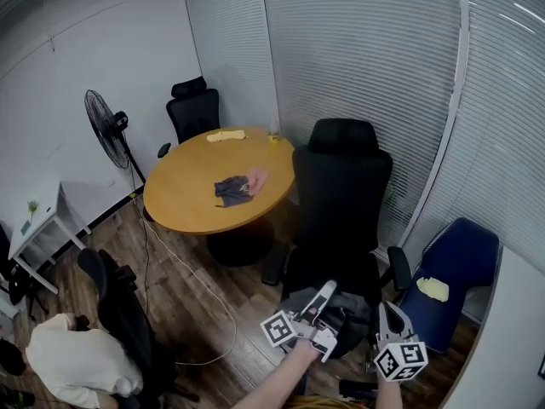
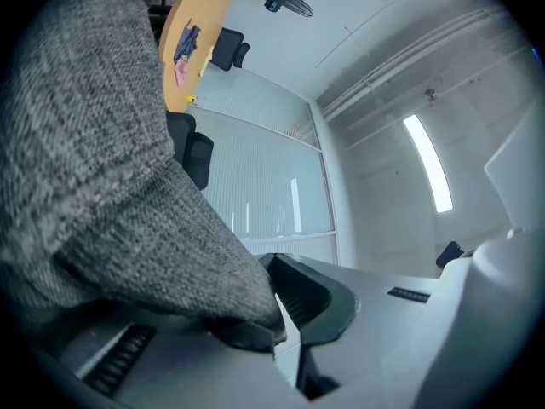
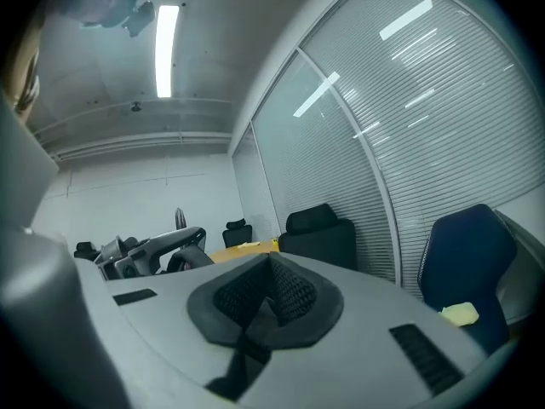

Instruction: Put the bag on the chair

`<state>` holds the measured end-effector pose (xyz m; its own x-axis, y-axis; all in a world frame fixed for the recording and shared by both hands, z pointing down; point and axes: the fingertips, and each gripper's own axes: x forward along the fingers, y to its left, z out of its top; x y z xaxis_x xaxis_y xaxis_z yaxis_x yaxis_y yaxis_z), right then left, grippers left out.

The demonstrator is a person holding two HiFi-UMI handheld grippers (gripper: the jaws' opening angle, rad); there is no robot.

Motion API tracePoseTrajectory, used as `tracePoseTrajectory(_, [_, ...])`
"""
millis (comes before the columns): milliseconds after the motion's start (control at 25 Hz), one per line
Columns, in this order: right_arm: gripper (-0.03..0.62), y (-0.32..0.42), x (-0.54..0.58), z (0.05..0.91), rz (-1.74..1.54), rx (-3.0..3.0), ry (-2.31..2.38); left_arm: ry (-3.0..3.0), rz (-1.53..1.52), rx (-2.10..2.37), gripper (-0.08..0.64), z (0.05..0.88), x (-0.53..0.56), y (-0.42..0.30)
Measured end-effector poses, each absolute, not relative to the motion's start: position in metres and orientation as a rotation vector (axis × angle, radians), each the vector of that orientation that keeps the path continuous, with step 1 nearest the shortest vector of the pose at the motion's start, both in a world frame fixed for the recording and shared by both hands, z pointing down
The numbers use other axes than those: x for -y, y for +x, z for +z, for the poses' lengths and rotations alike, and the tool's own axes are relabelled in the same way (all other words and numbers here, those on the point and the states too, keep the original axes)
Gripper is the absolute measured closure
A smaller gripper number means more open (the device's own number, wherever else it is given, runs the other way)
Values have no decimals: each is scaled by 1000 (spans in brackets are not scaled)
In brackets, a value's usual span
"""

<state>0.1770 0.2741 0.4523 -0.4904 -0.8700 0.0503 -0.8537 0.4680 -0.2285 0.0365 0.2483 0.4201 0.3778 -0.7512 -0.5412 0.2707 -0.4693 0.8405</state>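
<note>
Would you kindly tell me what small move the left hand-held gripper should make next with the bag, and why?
Probably ease the left hand-held gripper down a little so the grey bag settles on the black office chair. Its jaws are shut on the bag's fabric, and the head view shows the bag at the seat; whether it rests there yet is unclear.

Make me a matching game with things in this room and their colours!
Things:
1. bag
2. round table
3. corner chair
4. fan

Colours:
A. blue
B. black
C. grey
D. orange-brown

Right pairs: 1-C, 2-D, 3-A, 4-B.
</note>
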Motion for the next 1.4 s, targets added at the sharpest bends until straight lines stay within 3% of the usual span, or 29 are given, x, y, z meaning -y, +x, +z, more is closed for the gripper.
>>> tracePoseTrajectory(840, [580,162,35,515,-434,-2548,-1861,1568,-1057,287,537,482,62,43])
tracePoseTrajectory(1400, [580,172,102,514,-442,-2502,-1954,1530,-1053,305,537,479,161,26])
